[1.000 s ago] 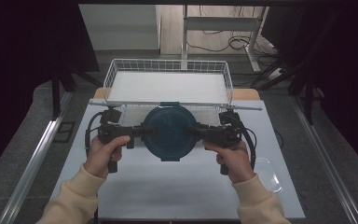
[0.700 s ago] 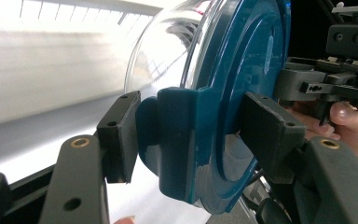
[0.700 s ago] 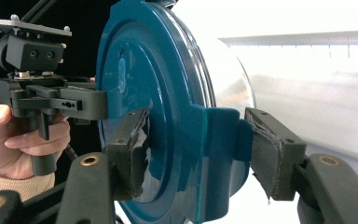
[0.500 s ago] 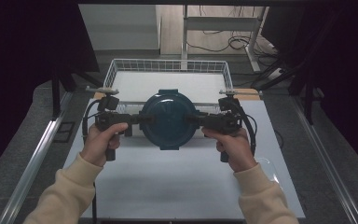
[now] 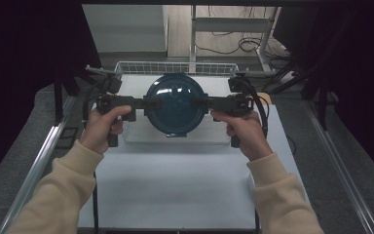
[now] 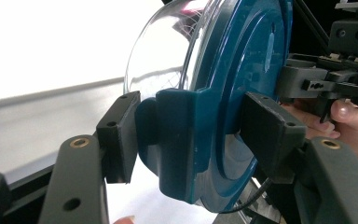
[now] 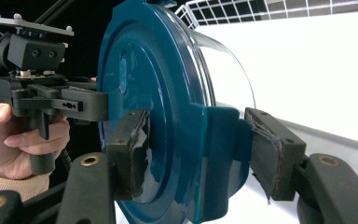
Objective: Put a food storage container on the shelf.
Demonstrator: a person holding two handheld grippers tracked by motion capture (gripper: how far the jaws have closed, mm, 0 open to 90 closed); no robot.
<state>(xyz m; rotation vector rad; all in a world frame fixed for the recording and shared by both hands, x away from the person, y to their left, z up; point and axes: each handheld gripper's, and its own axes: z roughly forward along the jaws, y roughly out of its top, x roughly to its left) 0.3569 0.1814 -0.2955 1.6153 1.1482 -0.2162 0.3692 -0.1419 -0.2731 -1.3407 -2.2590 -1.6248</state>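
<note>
A: Container first: where do you have it?

B: You hold it in the air between both grippers, above the near edge of the wire basket at the far end of the white table. It is a clear round bowl with a dark teal lid, tipped so the lid faces you in the high view.

A: And the grip?

B: Your left gripper is clamped on the lid's side latch; in the left gripper view its pads press that tab from both sides. Your right gripper is clenched the same way on the opposite latch, pads tight against the teal plastic.

A: How far along are you, then?

B: By my reading, the pick-up is done: the container is clear of the table and carried level between your hands. What is left looks like the placing. It hangs over the basket but is not in it, and neither grip is let go.
</note>
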